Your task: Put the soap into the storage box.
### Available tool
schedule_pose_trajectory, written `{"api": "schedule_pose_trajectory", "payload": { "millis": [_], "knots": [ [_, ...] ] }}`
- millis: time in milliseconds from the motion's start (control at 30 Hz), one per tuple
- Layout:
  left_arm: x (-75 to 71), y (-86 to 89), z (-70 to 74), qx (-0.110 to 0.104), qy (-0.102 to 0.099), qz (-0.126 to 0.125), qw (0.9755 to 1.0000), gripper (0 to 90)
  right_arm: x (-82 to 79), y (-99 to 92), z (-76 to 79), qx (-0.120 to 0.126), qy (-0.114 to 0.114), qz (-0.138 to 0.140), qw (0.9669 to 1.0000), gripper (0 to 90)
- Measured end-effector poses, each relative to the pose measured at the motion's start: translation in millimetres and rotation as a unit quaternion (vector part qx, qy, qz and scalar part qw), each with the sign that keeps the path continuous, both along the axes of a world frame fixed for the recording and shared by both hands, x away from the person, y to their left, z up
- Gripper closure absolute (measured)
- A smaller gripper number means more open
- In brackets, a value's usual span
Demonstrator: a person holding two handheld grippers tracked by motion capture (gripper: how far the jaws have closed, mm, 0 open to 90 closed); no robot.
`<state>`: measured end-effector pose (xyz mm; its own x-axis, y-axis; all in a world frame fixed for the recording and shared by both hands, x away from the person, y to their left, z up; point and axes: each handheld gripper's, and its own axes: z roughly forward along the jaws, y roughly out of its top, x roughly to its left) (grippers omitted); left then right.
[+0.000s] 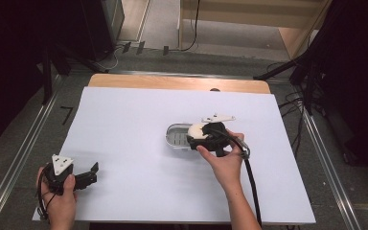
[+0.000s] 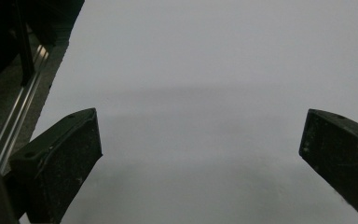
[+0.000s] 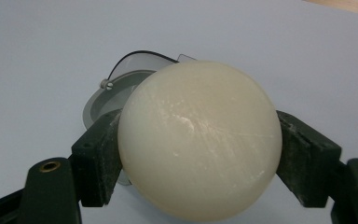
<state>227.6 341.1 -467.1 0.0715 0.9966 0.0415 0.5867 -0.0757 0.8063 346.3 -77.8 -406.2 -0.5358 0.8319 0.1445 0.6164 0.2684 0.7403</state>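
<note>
A cream-white ball (image 3: 199,140) is clamped between the two black jaws of my right gripper (image 3: 199,154), which is shut on it. In the high view the ball (image 1: 196,130) hangs over the right end of a small grey oval dish (image 1: 176,136) near the table's middle, and my right gripper (image 1: 199,136) points left over it. The dish (image 3: 116,93), with a clear rim and a small knob, lies just behind the ball. My left gripper (image 1: 95,173) rests at the front left corner of the white sheet, open with nothing between its fingers (image 2: 60,158).
A white sheet (image 1: 124,143) covers the table, with a wooden edge (image 1: 177,83) at the back. Metal rails (image 1: 26,148) run along both sides. Cables and dark stands are on the floor beyond. The right gripper's black cable (image 1: 251,182) trails toward the front.
</note>
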Motion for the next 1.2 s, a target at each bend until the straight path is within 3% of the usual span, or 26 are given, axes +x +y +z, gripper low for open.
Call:
{"api": "schedule_pose_trajectory", "payload": {
  "millis": [633,1200],
  "knots": [
    [-0.5,0.7,0.4,-0.002,0.001,0.001,1.0,0.0,11.8,24.8,-2.9,-0.005,0.008,0.01,0.9999,25.0],
    [-0.4,0.9,0.3,-0.004,0.001,0.0,1.0,0.0,21.3,35.3,-20.7,-0.015,0.034,-0.005,0.9993,25.0]
  ]
}}
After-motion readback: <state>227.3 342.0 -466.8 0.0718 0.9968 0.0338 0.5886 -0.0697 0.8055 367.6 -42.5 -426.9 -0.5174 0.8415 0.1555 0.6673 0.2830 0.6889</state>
